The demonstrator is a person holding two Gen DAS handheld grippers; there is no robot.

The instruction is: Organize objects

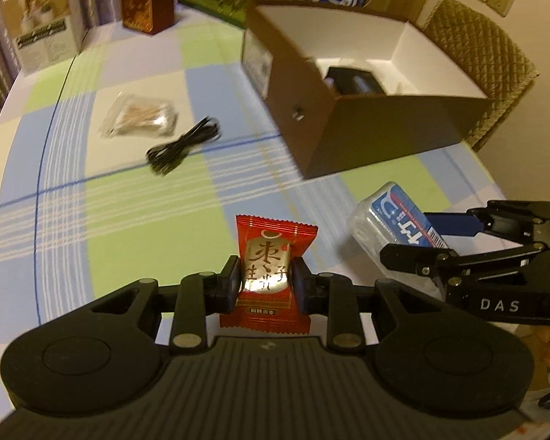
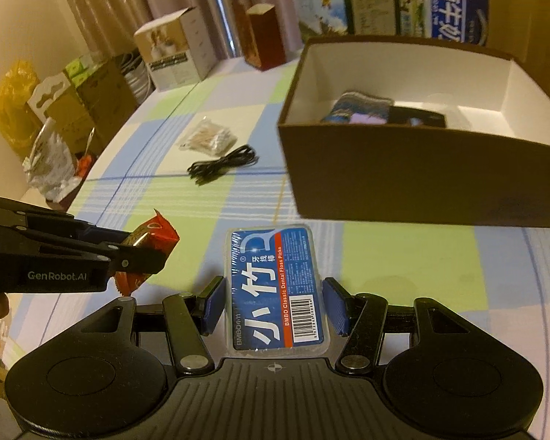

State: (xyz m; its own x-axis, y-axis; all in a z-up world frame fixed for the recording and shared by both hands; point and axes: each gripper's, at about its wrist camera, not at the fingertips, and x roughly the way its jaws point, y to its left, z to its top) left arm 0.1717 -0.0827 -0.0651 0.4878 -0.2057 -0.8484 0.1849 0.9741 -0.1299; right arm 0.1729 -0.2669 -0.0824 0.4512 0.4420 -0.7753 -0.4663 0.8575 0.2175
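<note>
Snack packet [image 1: 271, 275] being clenched by the left gripper [image 1: 264, 283]; right gripper [image 2: 275, 306] gripping the floss box [image 2: 275, 289] near the cardboard box [image 2: 421, 179].

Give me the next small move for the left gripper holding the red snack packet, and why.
Probably carry it forward and to the right, over the open brown cardboard box, then release. The left gripper is shut on the red foil snack packet, lifted off the checked tablecloth, and the box already holds other items. The right gripper seems to grip the blue dental floss pick case.
</note>
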